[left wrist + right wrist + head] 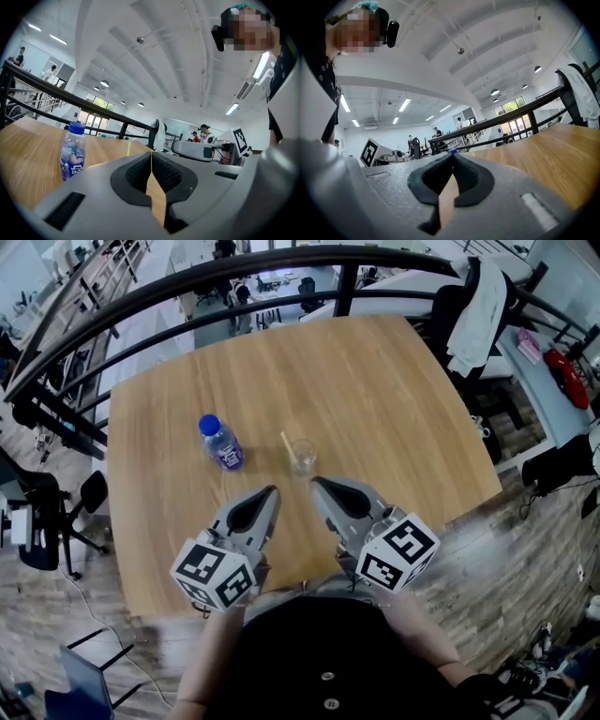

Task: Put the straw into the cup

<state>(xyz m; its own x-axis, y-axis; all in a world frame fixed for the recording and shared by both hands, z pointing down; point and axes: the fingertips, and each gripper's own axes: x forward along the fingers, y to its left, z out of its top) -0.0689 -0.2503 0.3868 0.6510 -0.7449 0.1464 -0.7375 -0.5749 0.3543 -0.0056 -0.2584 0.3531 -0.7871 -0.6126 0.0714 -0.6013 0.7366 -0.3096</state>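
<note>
Straw [287, 444] tilted in the clear cup [305, 459], both grippers closed and empty.
On the wooden table [394, 409] the straw's top leans toward 11 o'clock, and a blue-capped bottle [221, 442] stands near the cup at its 9 o'clock. The left gripper [274, 490] at the cup's 7 o'clock and the right gripper [315, 482] just at its 6 o'clock each have jaws pressed together on nothing.

Matt wood table [394, 418]; clear plastic cup [303, 456].
</note>
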